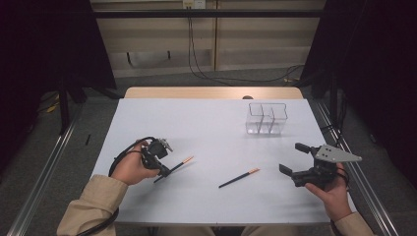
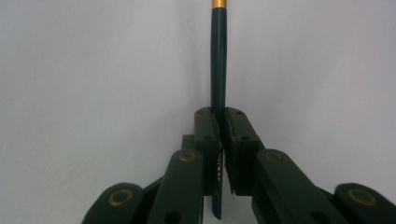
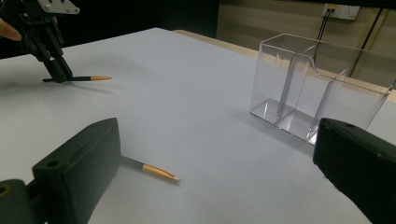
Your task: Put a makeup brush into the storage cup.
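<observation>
High view: The left gripper [image 1: 163,169] sits low over the left part of the white bench [image 1: 211,123], with its jaws closed on a dark chopstick [image 1: 178,165] that has an orange tip. This chopstick lies along the bench surface, its orange end pointing away from the gripper toward the right. A second chopstick [image 1: 239,178] lies free near the bench centre, between the two grippers and touching neither. The right gripper [image 1: 294,158] is held at the right edge of the bench with its jaws spread wide and nothing between them. A clear plastic organizer [image 1: 266,118] with several compartments stands at the far right of the bench.

Left gripper view: Both pads clamp the chopstick [image 2: 218,60] shaft. The orange band extends ahead of the jaws; the dark end projects behind them.

Right gripper view: The jaws stand wide apart. The second chopstick [image 3: 154,170] lies on the bench between them, untouched. The organizer [image 3: 317,88] stands beyond, and the left gripper [image 3: 60,74] grips its chopstick [image 3: 88,78] at upper left.
</observation>
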`<state>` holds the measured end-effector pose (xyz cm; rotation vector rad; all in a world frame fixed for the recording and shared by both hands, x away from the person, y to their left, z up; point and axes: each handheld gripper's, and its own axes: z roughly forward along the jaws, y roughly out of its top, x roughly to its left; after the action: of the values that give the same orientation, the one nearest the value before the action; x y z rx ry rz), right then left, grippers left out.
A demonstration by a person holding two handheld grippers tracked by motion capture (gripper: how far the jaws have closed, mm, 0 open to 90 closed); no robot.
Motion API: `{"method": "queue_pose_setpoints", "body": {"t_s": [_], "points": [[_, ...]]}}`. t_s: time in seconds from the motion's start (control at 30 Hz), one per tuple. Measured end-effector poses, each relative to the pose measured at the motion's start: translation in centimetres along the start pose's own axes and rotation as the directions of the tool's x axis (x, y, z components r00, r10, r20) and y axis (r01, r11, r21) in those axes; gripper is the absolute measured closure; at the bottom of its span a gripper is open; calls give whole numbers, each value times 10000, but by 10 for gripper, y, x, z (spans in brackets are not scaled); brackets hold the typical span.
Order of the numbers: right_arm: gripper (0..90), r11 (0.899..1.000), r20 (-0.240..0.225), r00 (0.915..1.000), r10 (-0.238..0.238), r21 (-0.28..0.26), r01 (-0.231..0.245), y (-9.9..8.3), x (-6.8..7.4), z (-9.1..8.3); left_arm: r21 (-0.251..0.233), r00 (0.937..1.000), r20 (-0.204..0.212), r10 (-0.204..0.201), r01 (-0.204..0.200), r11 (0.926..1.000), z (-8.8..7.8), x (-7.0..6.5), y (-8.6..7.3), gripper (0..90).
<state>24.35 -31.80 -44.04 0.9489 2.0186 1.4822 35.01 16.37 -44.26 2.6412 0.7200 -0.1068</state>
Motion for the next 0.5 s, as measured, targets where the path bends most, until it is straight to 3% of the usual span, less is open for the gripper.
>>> {"method": "queue_pose_setpoints", "body": {"t_s": [0.07,0.13,0.3,0.47,0.5], "points": [[5,10000,-14,10000,-21,0,21,0,0,0,-470,10000,-8,-74,74,9989,-1,1,0,847],[5,10000,0,10000,10,3,-10,0,0,0,-1105,9993,246,-292,318,9934,-2,1,0,847],[5,10000,20,10000,9,-4,-9,0,0,0,-2056,9991,322,-286,346,9780,-4,0,3,847],[5,10000,-3,10000,-4,-15,4,0,0,0,-2981,9973,541,-493,632,9524,-6,-1,3,847],[5,10000,-10,10000,6,-14,-6,0,0,0,-3242,9964,660,-528,715,9433,-7,-2,3,847]]}}
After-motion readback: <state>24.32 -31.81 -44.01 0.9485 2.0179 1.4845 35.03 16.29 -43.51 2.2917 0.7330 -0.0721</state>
